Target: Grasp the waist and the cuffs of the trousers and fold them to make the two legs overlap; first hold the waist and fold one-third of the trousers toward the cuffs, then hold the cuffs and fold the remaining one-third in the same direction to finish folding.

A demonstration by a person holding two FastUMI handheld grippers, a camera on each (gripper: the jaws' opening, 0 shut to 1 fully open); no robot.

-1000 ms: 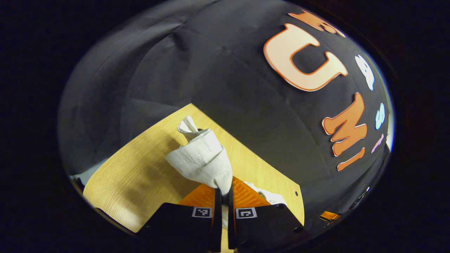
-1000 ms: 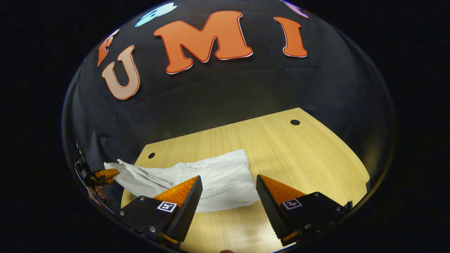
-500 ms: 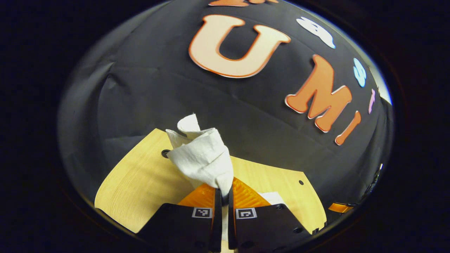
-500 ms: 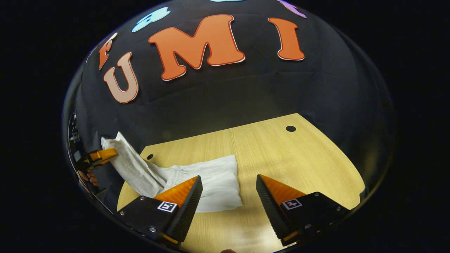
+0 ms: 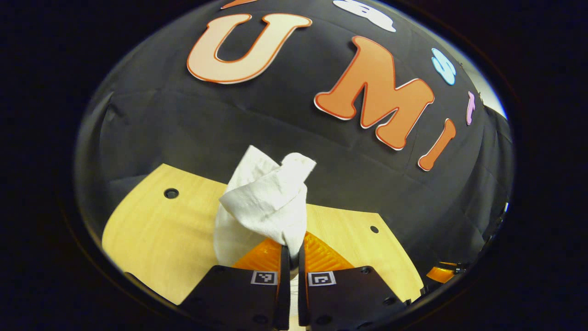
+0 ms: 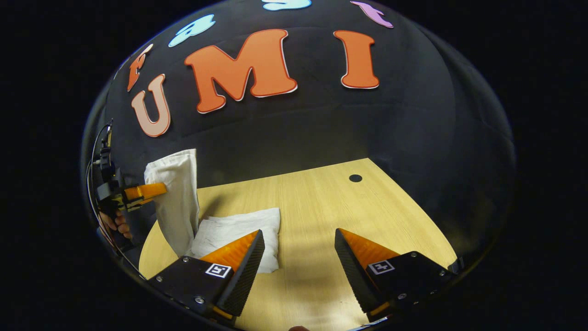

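The left hand-held gripper [image 5: 290, 250] has its two fingers pressed together on a bunched end of the white trousers [image 5: 264, 204], and the cloth stands up in a crumpled knot just past the fingertips. Which end of the trousers this is I cannot tell. In the right gripper view that same left hand-held gripper [image 6: 158, 189] is off the left edge of the bench [image 6: 321, 216], raised above the surface, with a person's hand [image 6: 115, 225] around its handle. From it the trousers [image 6: 177, 202] hang down in a steep white sheet to the bench top.

The rest of the trousers lies flat on the wooden bench near its left edge, a pale rumpled patch that reaches toward the middle of the bench. The right hand-held gripper [image 6: 298, 250] hangs over the near side of the bench with its fingers wide apart and nothing between them; its left finger [image 6: 239, 257] covers part of the flat cloth from the camera. A small round hole [image 6: 355, 178] sits near the bench's far right corner.
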